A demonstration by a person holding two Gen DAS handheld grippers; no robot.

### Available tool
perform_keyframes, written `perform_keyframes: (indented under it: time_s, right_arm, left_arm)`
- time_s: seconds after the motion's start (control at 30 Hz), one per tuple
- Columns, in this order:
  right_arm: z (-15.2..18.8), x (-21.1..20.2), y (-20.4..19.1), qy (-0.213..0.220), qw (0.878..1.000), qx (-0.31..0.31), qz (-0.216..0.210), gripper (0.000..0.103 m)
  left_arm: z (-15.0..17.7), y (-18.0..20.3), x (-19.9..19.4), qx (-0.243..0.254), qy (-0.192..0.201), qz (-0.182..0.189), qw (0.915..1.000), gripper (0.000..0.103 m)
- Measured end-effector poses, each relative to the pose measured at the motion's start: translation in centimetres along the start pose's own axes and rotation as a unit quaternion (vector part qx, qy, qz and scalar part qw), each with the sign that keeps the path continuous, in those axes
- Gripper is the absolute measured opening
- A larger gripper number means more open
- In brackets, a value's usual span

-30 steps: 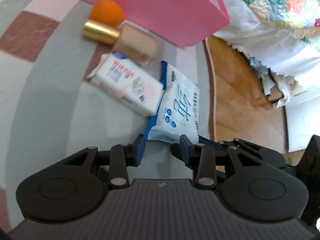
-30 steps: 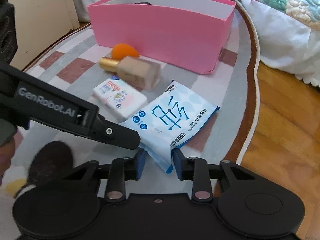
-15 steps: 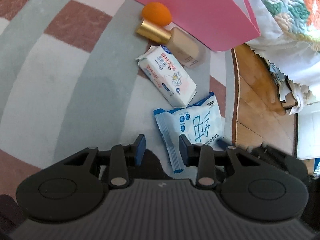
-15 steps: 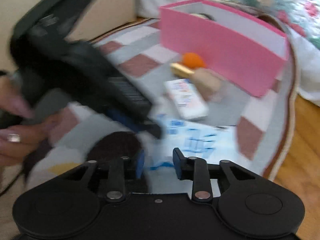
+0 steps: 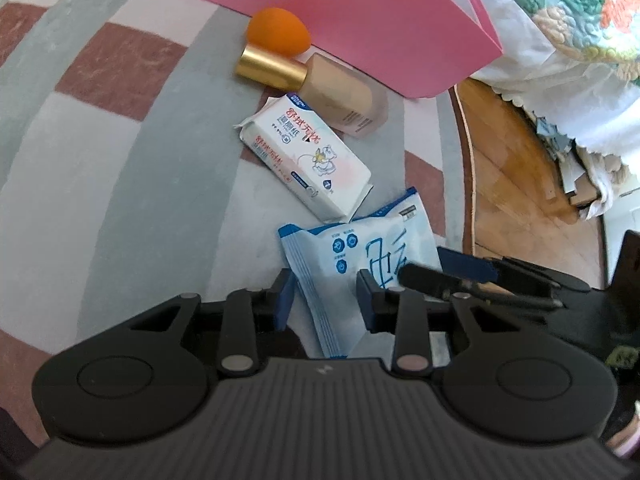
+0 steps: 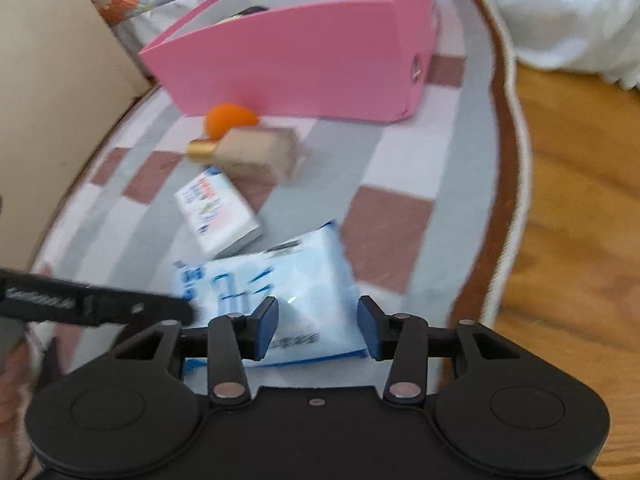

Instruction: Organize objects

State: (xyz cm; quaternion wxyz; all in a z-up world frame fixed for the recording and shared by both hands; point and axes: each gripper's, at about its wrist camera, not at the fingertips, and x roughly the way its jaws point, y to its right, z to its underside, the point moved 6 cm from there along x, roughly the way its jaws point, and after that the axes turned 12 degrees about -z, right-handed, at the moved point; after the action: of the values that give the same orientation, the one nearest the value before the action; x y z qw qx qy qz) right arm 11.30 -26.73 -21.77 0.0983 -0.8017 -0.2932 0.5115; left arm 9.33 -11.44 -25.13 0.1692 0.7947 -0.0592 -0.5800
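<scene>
Since the earlier frames, both grippers have closed in on the blue-and-white packet, whose near end now lies between their fingers. Left wrist view: the left gripper (image 5: 325, 300) has its jaws apart, straddling the packet (image 5: 360, 256) without clamping it; the right gripper (image 5: 472, 276) reaches in from the right (its jaw state cannot be told here). Beyond lie the white tissue pack (image 5: 306, 160), the foundation bottle (image 5: 320, 88), the orange sponge (image 5: 278, 32) and the pink box (image 5: 360, 20) at the far side of the rug (image 5: 100, 180). Right wrist view: the right gripper (image 6: 318, 328) is also spread, its fingers flanking the packet (image 6: 280, 284). Current step is judged to be packet pickup; the next move calls for one gripper to close, then carry it to the pink box (image 6: 300, 64).
</scene>
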Motion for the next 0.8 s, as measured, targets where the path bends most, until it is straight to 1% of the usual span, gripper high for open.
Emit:
perform_keyframes:
  time_s: [0.1, 0.13, 0.17, 0.23, 0.27, 0.3, 0.37, 0.53, 0.6, 0.67, 0.7, 0.8]
  right_arm:
    - [0.8, 0.2, -1.7, -0.025, 1.000, -0.009, -0.010, 0.055]
    - [1.2, 0.3, -2.6, -0.035, 0.999, -0.013, -0.016, 0.055]
    - [1.6, 0.4, -3.2, -0.039, 0.999, -0.025, -0.006, 0.055]
    - [2.2, 0.3, -4.2, -0.038, 0.998, -0.045, 0.011, 0.056]
    - [2.3, 0.3, -4.3, -0.036, 0.998, -0.044, 0.014, 0.057]
    - [2.5, 0.3, -4.3, -0.033, 0.998, -0.041, 0.021, 0.061]
    - [2.7, 0.0, -4.1, -0.027, 0.999, -0.038, 0.029, 0.065]
    - [3.1, 0.1, -4.0, -0.014, 0.999, -0.034, 0.020, 0.069]
    - [3.0, 0.3, -4.4, -0.012, 0.999, -0.030, 0.007, 0.069]
    - [3.0, 0.6, -4.9, -0.009, 0.999, -0.041, 0.012, 0.070]
    - [2.9, 0.8, -5.0, -0.007, 0.999, -0.043, 0.010, 0.073]
    - [2.8, 0.9, -5.3, -0.010, 0.999, -0.036, 0.011, 0.076]
  left_arm:
    - [0.2, -0.2, -0.2, -0.007, -0.012, 0.012, 0.9998, 0.030]
    - [0.2, -0.3, -0.3, -0.006, -0.013, 0.007, 0.9999, 0.030]
    - [0.4, -0.5, -0.2, -0.003, -0.016, 0.002, 0.9999, 0.030]
    - [0.5, -0.7, -0.3, 0.000, -0.021, -0.004, 0.9998, 0.031]
    - [0.7, -0.9, -0.5, 0.000, -0.024, -0.012, 0.9996, 0.031]
    - [0.8, -0.9, -0.7, 0.003, -0.024, -0.020, 0.9995, 0.032]
    - [1.2, -1.1, -0.9, 0.012, -0.020, -0.031, 0.9992, 0.033]
    - [1.4, -0.6, -0.8, 0.015, -0.015, -0.023, 0.9995, 0.030]
    - [1.4, -0.3, -0.6, 0.015, -0.016, -0.018, 0.9996, 0.029]
    - [1.5, 0.1, -0.5, 0.020, -0.013, -0.020, 0.9995, 0.029]
    - [1.5, 0.2, -0.5, 0.021, -0.011, -0.022, 0.9995, 0.027]
    - [1.5, 0.5, -0.6, 0.019, -0.014, -0.020, 0.9995, 0.027]
